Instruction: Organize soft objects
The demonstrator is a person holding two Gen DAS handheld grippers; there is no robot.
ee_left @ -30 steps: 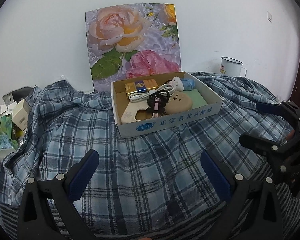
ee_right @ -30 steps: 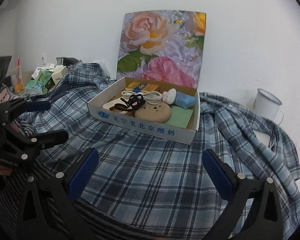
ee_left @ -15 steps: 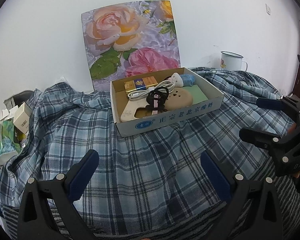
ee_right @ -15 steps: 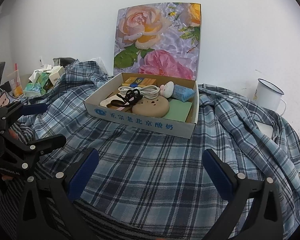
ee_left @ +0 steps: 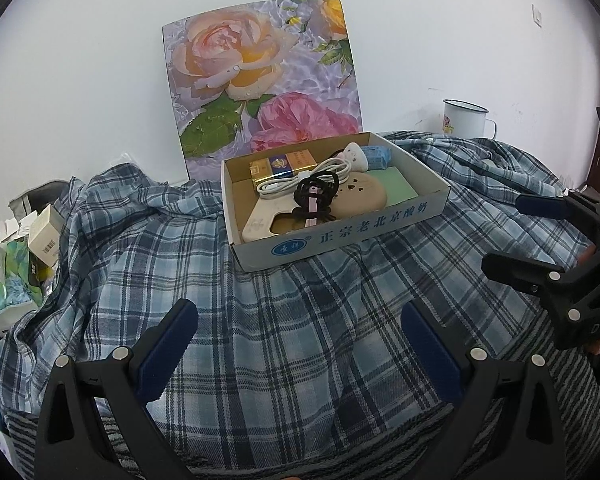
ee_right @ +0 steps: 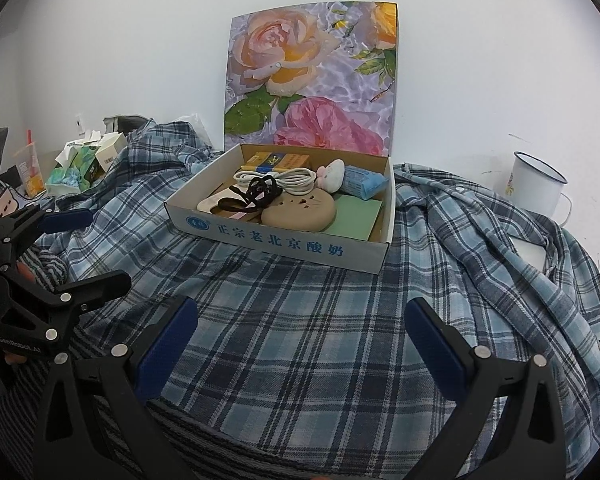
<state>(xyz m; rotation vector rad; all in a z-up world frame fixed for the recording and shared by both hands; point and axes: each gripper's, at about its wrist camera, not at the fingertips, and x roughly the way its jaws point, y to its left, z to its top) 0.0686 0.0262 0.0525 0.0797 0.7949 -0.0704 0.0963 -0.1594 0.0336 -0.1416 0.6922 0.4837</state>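
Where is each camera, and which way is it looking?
Left wrist view: sits on the left gripper, looking forward over the plaid shirt at the cardboard box; the right gripper shows at the right edge.
Right wrist view: sits on the right gripper, facing the same box from further right; the left gripper shows at the left edge.
Both share the box, shirt, rose picture and white mug.

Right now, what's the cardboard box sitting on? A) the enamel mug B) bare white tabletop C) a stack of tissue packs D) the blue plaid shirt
D: the cardboard box rests directly on the spread-out blue plaid shirt, whose fabric shows on every side of it; the white enamel mug stands apart by the wall.
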